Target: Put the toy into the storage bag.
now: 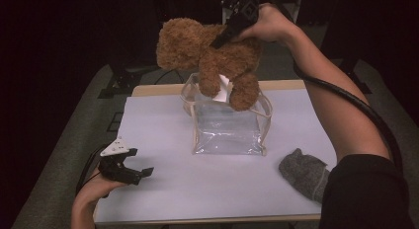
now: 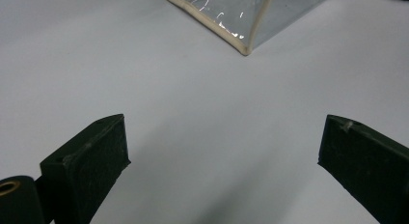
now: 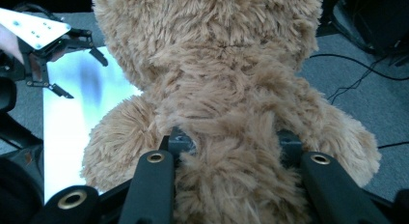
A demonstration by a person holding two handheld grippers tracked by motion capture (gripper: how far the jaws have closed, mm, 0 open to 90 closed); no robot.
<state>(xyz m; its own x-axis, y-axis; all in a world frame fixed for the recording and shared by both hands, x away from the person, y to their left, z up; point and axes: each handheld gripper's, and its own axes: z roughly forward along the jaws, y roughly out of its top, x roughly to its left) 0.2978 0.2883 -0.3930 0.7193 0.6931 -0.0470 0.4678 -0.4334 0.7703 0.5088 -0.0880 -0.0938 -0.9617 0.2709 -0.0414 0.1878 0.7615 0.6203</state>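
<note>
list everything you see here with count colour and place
teddy bear: 1, brown, held in the air over the bag's open top
clear plastic bag: 1, transparent with cream trim, standing mid-table
sock: 1, grey, lying on the table's near right
table: 1, white top, surrounded by grey floor
left gripper: 1, black, jaws apart, low over the near left of the table
right gripper: 1, black, jaws shut on the bear's body
forearms: 2, coming in from the bottom edge
</note>
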